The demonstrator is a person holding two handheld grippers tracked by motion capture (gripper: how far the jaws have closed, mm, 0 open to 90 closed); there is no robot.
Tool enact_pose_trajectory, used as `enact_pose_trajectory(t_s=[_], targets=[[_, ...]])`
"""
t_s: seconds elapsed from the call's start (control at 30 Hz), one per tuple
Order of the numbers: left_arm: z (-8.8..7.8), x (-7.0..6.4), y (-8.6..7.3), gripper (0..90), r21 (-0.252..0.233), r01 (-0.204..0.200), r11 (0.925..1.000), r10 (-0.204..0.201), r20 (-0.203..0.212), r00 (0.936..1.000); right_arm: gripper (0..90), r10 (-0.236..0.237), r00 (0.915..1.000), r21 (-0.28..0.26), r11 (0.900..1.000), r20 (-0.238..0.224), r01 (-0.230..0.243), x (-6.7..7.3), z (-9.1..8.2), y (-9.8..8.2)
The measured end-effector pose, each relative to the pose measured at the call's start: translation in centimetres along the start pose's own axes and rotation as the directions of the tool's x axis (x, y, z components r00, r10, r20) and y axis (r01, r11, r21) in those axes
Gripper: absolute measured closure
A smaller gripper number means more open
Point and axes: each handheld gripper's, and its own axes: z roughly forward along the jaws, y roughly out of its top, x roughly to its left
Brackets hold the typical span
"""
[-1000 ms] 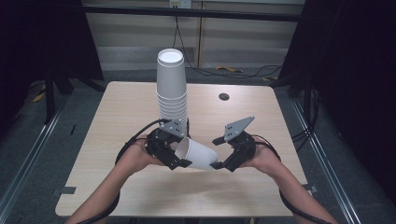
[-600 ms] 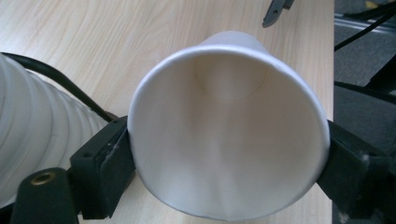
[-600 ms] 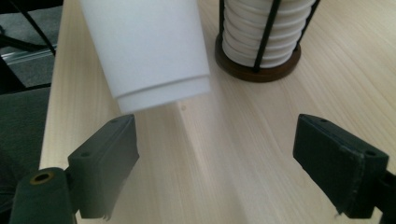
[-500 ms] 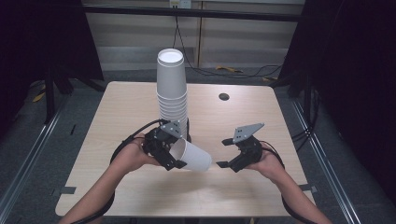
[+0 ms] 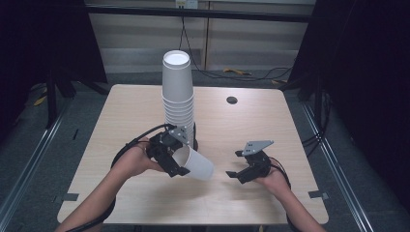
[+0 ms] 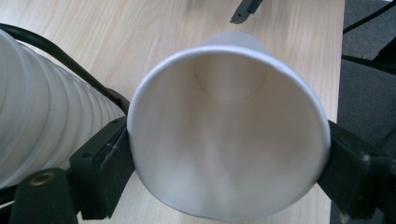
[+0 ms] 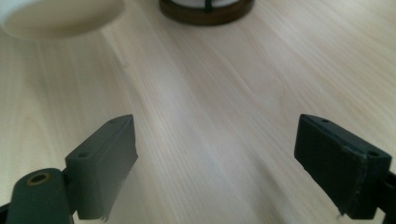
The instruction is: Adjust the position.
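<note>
Since the earlier frames, the right hand-held gripper [image 5: 237, 165] has drawn away from the single white paper cup [image 5: 196, 164] toward the right and sunk lower over the pale wooden worktop [image 5: 270, 116]; its jaws have just been opening and stand wide apart with bare wood between them. The left hand-held gripper [image 5: 175, 159] has kept its place, and the cup has stayed in it.

On the worktop's far-middle part rises the tall stack of white paper cups [image 5: 178, 96], nested upside down, just beyond the left hand-held gripper. That gripper is clamped across the rim of the single cup, which lies tilted on its side, base pointing right and near, mouth toward the gripper's camera.

The main risk, as I judge it, is the stack: it is tall and slender, and the left hand and its cable sit close to its foot, so a careless swing could topple it. The pinched rim looks slightly oval, so harder squeezing may crease the thin paper. With one support now, the cup may slip.
</note>
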Motion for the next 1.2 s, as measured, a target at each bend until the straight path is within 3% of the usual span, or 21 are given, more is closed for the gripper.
enact_pose_trajectory(t_s=[0.2,0.47,0.53,0.67,0.73,1.2], targets=[[0.1,-0.1,-0.1,14.0,0.026,0.005,0.9997,-0.005,0.008,1.0000,11.9,-0.005,0.9987,0.042,0.999,0.051,0.003,0.0,1.1,-1.5],[0.0,-0.3,-0.1,13.9,0.060,-0.002,0.9982,0.002,0.011,0.9999,10.6,0.042,0.9961,0.028,0.999,0.077,-0.044,-0.3,1.3,-2.1],[-0.2,-0.2,0.0,13.8,0.069,-0.017,0.9975,0.017,0.003,0.9998,9.7,0.047,0.9957,0.031,0.998,0.080,-0.049,-0.4,1.3,-2.1],[-0.1,-0.2,0.0,13.6,0.078,-0.005,0.9969,0.005,0.006,1.0000,9.5,0.054,0.9955,0.034,0.998,0.078,-0.057,-0.4,1.4,-2.1],[-0.2,-0.2,0.2,13.6,0.100,-0.024,0.9947,0.024,0.005,0.9997,9.4,0.054,0.9954,0.034,0.998,0.078,-0.057,-0.4,1.4,-2.1],[-0.2,-0.3,0.5,13.4,0.124,-0.034,0.9917,0.032,0.019,0.9993,9.4,0.059,0.9951,0.035,0.997,0.079,-0.062,-0.4,1.4,-2.1]])
